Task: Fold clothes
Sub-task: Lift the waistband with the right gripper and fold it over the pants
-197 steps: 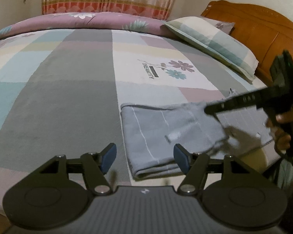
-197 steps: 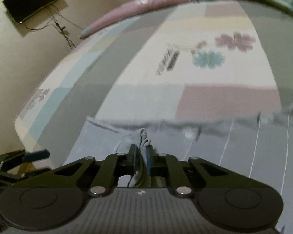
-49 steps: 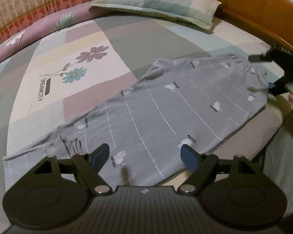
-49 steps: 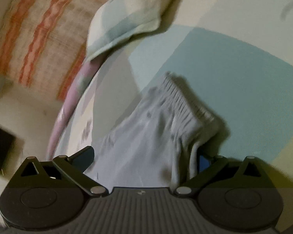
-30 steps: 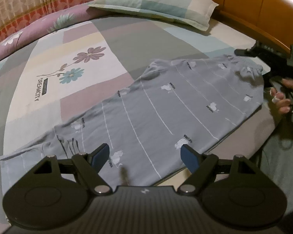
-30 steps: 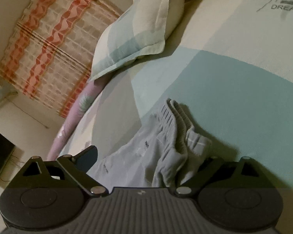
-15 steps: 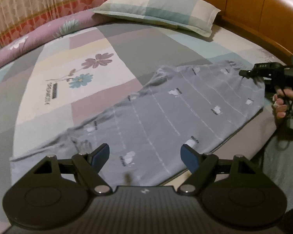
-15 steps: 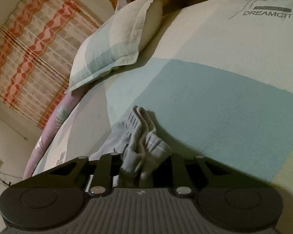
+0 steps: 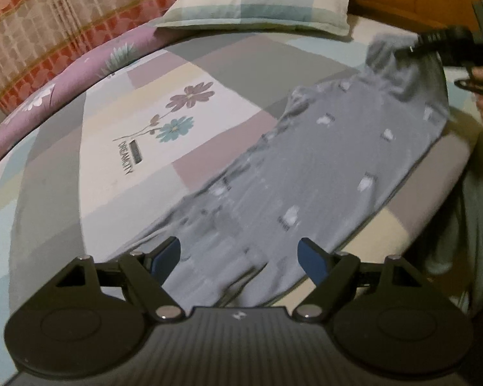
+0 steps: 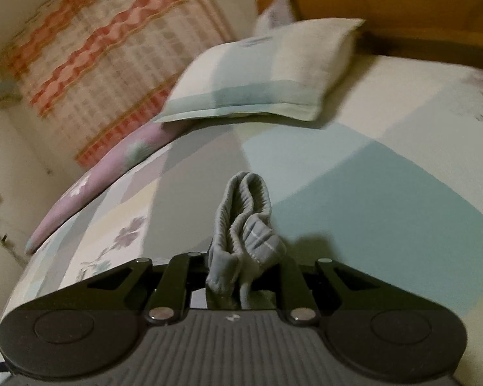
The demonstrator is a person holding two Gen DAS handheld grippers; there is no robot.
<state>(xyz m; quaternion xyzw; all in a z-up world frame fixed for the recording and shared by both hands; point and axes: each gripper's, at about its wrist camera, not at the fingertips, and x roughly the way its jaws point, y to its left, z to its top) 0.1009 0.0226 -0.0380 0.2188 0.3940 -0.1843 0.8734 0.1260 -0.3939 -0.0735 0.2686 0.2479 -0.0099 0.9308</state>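
The grey trousers (image 9: 322,173) lie lengthwise on the bed (image 9: 64,173), stretching away from the left gripper (image 9: 240,257), which hovers wide apart over their near end. At the far end the right gripper (image 10: 238,276) pinches the bunched waistband (image 10: 244,225) and lifts it, likely to carry it over for a fold.

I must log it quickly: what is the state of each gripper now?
Left gripper: open, holding nothing, over the trousers.
Right gripper: closed on the trousers' waistband, lifting it.
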